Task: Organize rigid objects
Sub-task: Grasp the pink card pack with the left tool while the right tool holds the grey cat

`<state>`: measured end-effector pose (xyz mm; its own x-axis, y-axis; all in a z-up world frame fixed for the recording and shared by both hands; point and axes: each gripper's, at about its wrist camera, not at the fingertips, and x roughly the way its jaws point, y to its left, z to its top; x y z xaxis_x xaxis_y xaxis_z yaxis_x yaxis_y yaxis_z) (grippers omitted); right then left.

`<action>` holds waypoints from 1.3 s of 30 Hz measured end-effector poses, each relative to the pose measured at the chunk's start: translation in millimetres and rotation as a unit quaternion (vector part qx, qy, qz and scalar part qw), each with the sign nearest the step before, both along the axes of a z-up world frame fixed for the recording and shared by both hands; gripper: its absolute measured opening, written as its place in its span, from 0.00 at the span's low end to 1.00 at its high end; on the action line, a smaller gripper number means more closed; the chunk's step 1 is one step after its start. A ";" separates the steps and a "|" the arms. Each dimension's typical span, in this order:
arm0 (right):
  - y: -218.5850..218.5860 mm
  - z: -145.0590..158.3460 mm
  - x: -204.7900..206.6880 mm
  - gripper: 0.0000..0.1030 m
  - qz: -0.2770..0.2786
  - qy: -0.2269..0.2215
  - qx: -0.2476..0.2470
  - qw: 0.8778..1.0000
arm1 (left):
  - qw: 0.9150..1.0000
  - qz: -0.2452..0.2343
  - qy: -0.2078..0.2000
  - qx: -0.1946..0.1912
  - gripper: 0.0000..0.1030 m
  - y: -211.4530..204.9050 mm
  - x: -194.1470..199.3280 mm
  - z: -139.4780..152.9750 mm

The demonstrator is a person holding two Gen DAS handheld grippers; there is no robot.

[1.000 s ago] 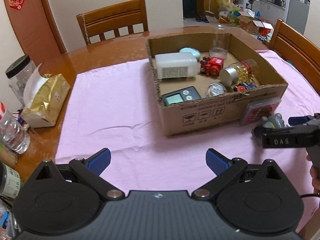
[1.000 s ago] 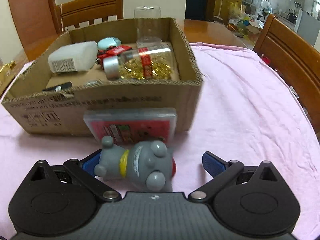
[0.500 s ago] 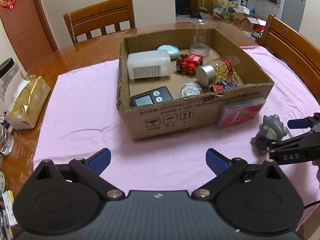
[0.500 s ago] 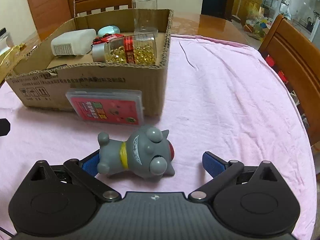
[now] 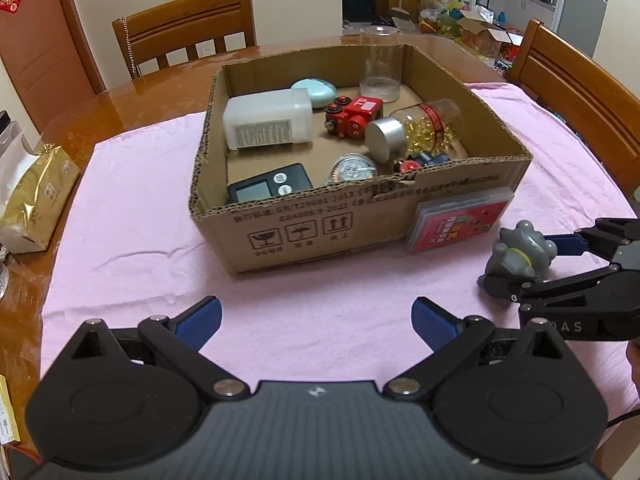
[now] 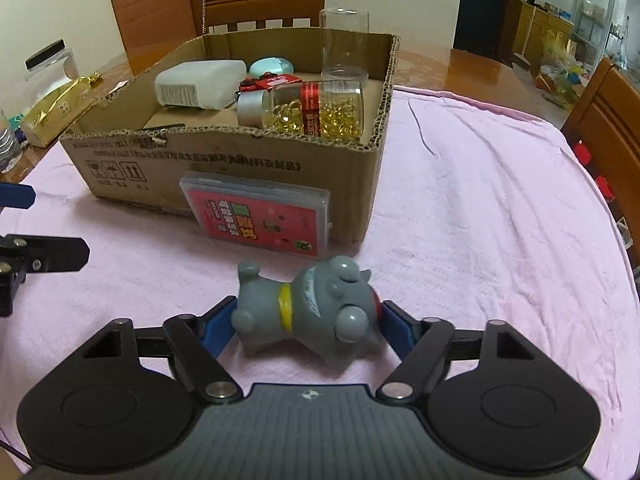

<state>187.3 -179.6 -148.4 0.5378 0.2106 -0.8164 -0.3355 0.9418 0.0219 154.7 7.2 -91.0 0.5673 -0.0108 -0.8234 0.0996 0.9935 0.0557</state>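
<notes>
The box wall (image 6: 224,148) hides your scale (image 6: 170,125) almost wholly in the right wrist view, and the card case (image 5: 460,224) print is unreadable.

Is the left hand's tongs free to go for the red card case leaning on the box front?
Probably yes. The left tongs are open and empty over bare cloth, and the red card case stands exposed against the cardboard box. The right tongs, closing around the grey toy, crowd its right side.

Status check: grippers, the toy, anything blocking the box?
Right gripper closing, gray toy between its jaws, pads at its sides. Left gripper open, empty. Toy lying on the cloth. Card case leans against the box.
</notes>
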 end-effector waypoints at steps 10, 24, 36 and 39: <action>-11.6 3.0 -2.6 0.74 -0.005 0.001 -0.006 1.000 | 1.000 -0.008 -0.001 -0.008 0.98 -16.0 7.5 -1.9; -43.6 10.3 -14.5 0.74 0.020 -0.012 -0.044 0.999 | 0.998 -0.010 -0.010 -0.062 0.98 -61.0 31.4 -8.9; -63.4 6.7 -14.8 0.74 0.041 -0.003 -0.026 0.999 | 0.994 0.085 -0.032 -0.059 0.97 -63.7 54.3 -6.4; -63.6 6.7 -13.2 0.74 0.043 -0.002 -0.024 0.999 | 0.992 0.101 -0.023 -0.068 0.97 -62.0 56.8 -11.0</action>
<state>174.1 -243.2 -141.7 0.5219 0.2170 -0.8249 -0.4151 0.9095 -0.0235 211.5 -54.8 -102.0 0.6068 -0.0021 -0.7949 -0.1012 0.9917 -0.0799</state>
